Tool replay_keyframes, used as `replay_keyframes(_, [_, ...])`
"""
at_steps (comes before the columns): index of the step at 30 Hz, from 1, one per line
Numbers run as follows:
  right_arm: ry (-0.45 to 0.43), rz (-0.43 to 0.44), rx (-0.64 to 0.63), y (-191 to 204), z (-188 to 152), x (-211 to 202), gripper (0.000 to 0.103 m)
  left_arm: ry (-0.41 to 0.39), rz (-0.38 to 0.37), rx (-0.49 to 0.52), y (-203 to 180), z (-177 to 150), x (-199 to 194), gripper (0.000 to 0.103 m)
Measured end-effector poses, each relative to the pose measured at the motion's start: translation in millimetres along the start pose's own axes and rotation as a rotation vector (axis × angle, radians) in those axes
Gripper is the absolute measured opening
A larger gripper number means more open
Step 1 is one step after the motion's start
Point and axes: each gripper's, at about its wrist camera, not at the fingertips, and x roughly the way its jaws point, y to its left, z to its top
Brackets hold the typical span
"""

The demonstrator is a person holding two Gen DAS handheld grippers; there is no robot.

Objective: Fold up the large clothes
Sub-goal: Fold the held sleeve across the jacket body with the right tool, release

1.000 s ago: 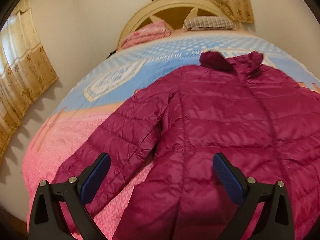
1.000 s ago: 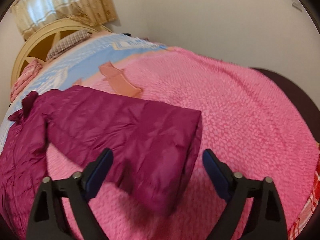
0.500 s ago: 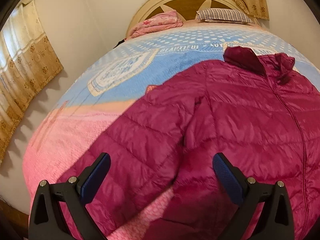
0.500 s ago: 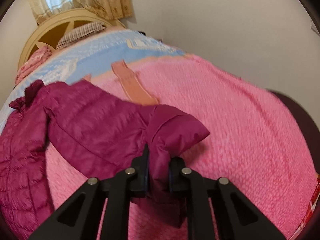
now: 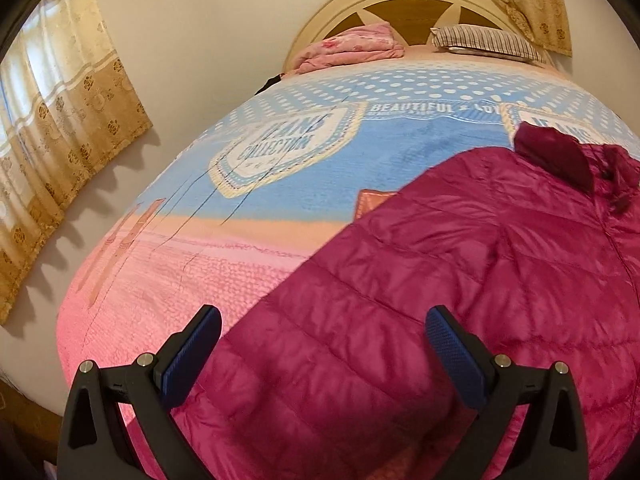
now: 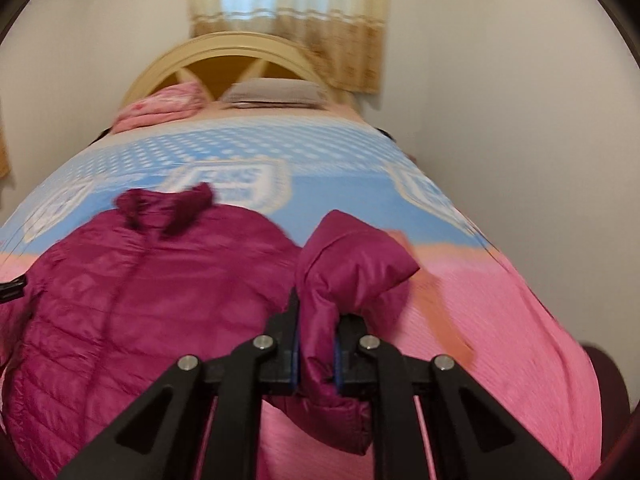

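Note:
A magenta quilted puffer jacket point(image 5: 460, 288) lies front up on the bed, collar toward the headboard. My left gripper point(image 5: 320, 352) is open, hovering over the jacket's left sleeve point(image 5: 320, 360), which lies between the blue pads. My right gripper point(image 6: 316, 340) is shut on the right sleeve point(image 6: 344, 264), near its cuff, and holds it lifted and bunched above the bed beside the jacket body point(image 6: 140, 288).
The bed has a pink and blue blanket point(image 5: 280, 168) with a cream headboard point(image 5: 404, 4). A folded pink quilt point(image 5: 352, 46) and a striped pillow point(image 5: 484, 40) lie at the head. Curtains point(image 5: 56, 120) hang at left; walls flank the bed.
My right gripper closed on the right sleeve, lifted it and swung it toward the jacket body. My left gripper moved left and closer over the left sleeve, still open.

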Motion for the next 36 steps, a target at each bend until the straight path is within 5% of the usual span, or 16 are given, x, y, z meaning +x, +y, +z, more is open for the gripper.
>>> replay_keyframes(13, [0.004, 0.170, -0.267, 190, 21, 69, 0.013, 0.014, 0.046, -0.033, 39, 5, 33, 0.102])
replay_keyframes(23, [0.084, 0.235, -0.322, 259, -15, 111, 0.014, 0.010, 0.070, -0.021, 43, 2, 42, 0.102])
replay_keyframes(26, [0.105, 0.267, -0.350, 271, -21, 111, 0.027, 0.015, 0.074, -0.031, 45, 2, 41, 0.102])
replay_keyframes(28, [0.119, 0.331, -0.326, 268, -22, 105, 0.071, 0.013, 0.071, -0.041, 46, 3, 37, 0.102])
replay_keyframes(36, [0.060, 0.488, -0.287, 258, -22, 46, 0.077, -0.053, 0.112, -0.129, 53, 20, -4, 0.102])
